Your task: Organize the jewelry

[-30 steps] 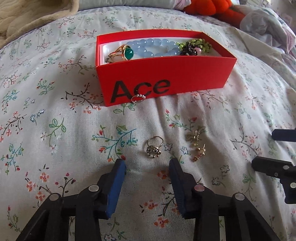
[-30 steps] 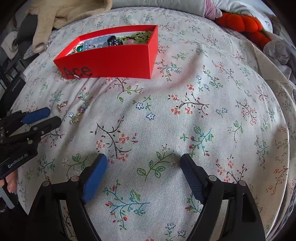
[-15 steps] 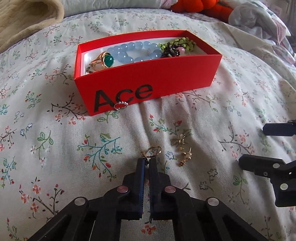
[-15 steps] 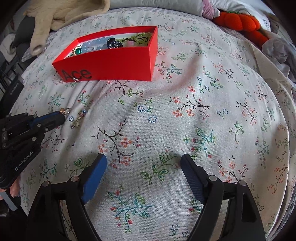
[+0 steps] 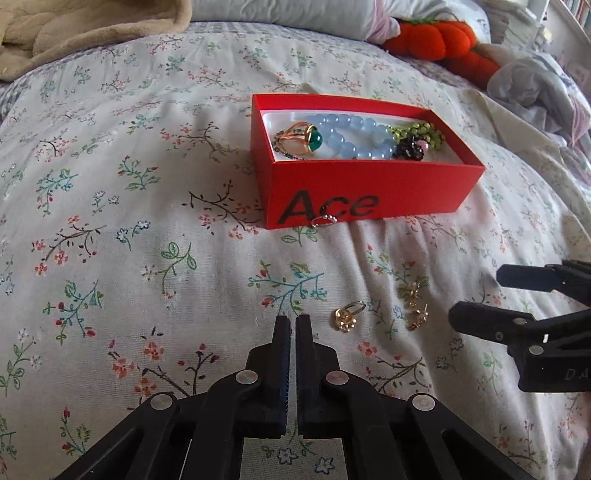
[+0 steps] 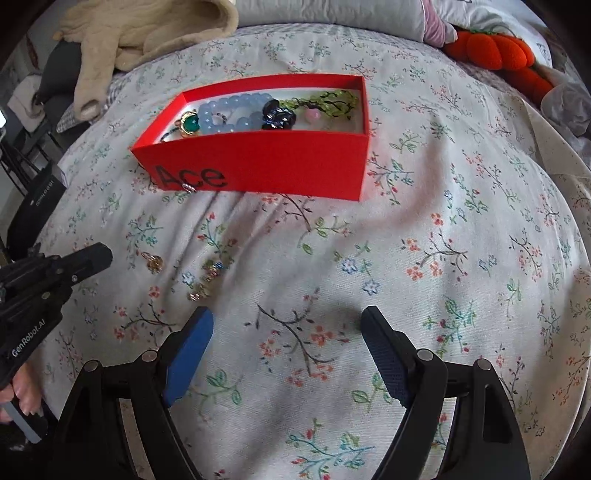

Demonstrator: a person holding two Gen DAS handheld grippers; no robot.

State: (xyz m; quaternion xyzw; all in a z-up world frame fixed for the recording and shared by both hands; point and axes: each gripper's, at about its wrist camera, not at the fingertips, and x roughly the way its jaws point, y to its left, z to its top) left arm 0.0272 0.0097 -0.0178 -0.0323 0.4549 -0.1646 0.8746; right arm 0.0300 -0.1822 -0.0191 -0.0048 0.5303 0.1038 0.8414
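A red "Ace" box (image 5: 369, 192) (image 6: 280, 166) on the floral bedspread holds a green-stone ring (image 5: 306, 138), a blue bead bracelet (image 5: 354, 134) and a green-and-black piece (image 5: 415, 142). A small pearl ring (image 5: 324, 220) leans at the box front. A gold ring (image 5: 347, 315) (image 6: 153, 263) and two gold earrings (image 5: 415, 306) (image 6: 207, 280) lie loose on the cloth. My left gripper (image 5: 291, 319) (image 6: 105, 258) is shut and empty, just left of the gold ring. My right gripper (image 6: 288, 325) (image 5: 476, 295) is open and empty, right of the earrings.
A beige blanket (image 5: 85, 33) lies at the back left. An orange plush pumpkin (image 5: 439, 40) and crumpled cloth (image 5: 535, 96) sit at the back right. A dark bag (image 6: 37, 206) stands off the bed's left edge.
My left gripper closed near the gold ring, then pulled away to the left without it; the ring stays on the cloth. My right gripper moved closer toward the earrings.
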